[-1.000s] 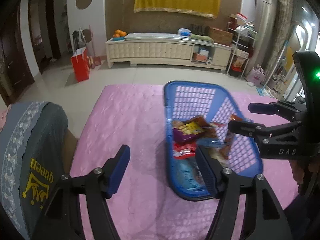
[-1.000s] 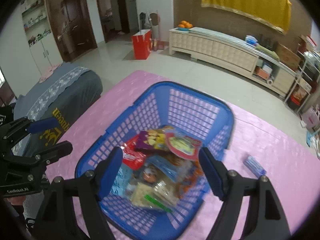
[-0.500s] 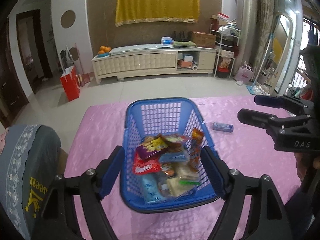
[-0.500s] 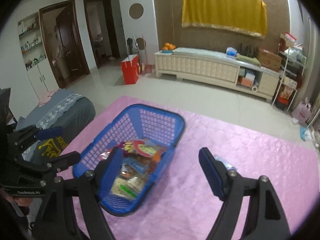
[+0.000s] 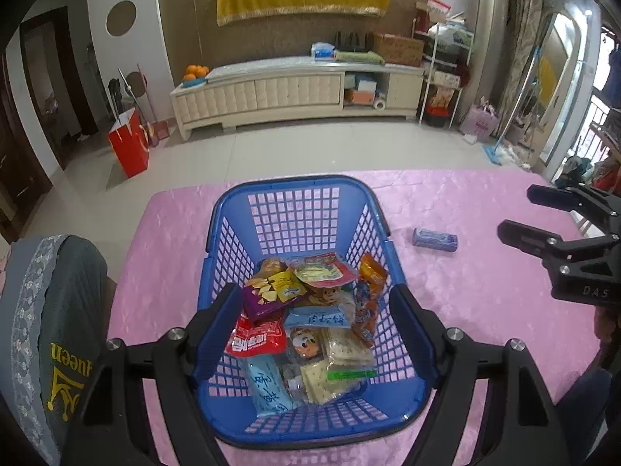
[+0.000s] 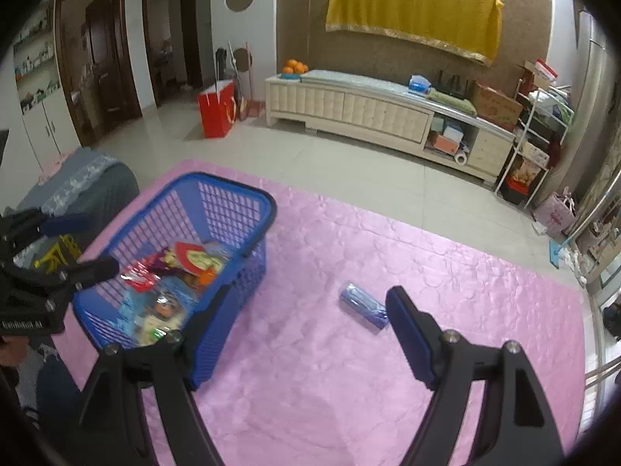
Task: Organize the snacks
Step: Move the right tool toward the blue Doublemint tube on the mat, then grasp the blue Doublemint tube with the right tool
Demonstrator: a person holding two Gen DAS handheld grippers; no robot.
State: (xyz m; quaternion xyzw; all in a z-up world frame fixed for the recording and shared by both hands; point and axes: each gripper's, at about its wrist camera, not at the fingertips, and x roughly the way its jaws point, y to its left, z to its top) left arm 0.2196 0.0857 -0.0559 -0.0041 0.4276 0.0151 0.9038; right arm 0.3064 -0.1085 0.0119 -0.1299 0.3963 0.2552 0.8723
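Note:
A blue plastic basket (image 5: pixel 295 190) stands on the pink tablecloth (image 5: pixel 485 291), holding several snack packets (image 5: pixel 310 310). It also shows in the right wrist view (image 6: pixel 233 190). A small blue snack packet (image 5: pixel 434 239) lies alone on the cloth right of the basket, also in the right wrist view (image 6: pixel 364 305). My left gripper (image 5: pixel 316 328) is open and empty, hovering over the basket. My right gripper (image 6: pixel 306 326) is open and empty, above the cloth near the loose packet; it shows in the left wrist view (image 5: pixel 520 213).
A grey garment with yellow lettering (image 5: pixel 58 334) lies over something at the table's left edge. Beyond the table is tiled floor with a red bag (image 5: pixel 130 147), a cream low cabinet (image 5: pixel 295 93) and shelving (image 5: pixel 442 73) at the right.
My left gripper has swung right and come in over the basket. My right gripper has swung right, away from the basket, so the loose blue packet now lies between its fingers.

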